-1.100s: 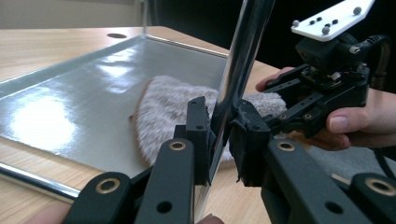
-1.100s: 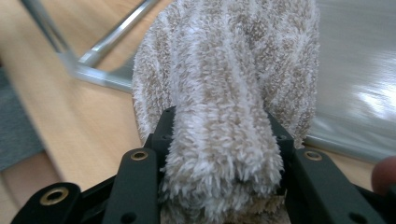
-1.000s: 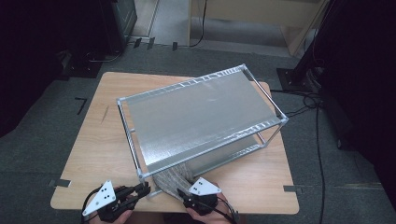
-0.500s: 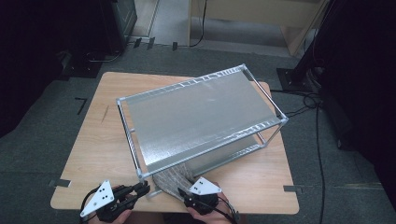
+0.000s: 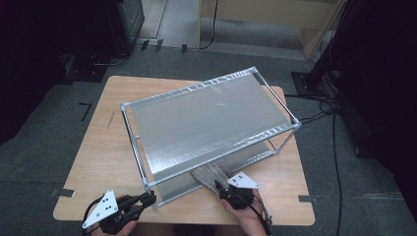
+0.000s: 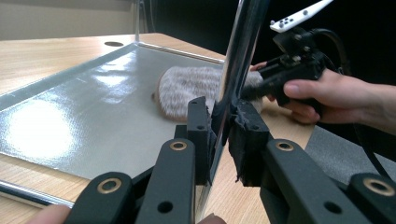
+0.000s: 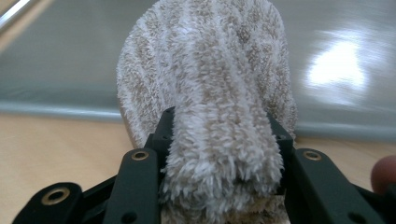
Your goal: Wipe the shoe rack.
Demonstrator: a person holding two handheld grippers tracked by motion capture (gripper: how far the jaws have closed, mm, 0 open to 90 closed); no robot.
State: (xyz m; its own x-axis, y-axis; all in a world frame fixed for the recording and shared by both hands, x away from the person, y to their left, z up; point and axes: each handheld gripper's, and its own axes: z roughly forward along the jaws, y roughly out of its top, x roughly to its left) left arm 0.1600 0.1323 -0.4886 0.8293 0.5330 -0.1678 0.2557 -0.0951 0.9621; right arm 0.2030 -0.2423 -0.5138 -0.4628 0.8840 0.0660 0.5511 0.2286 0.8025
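At lower left, the rack's corner post (image 6: 238, 70) is clamped by the left tool (image 5: 147, 199). At lower centre, the fluffy cloth (image 5: 210, 174), on the lower shelf's (image 5: 255, 155) edge, is gripped by the right tool (image 5: 220, 189). Judged light, soft, compressible; best held by its bunched end.

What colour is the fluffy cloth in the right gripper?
The cloth is beige with whitish stripes, seen best in the right gripper view.
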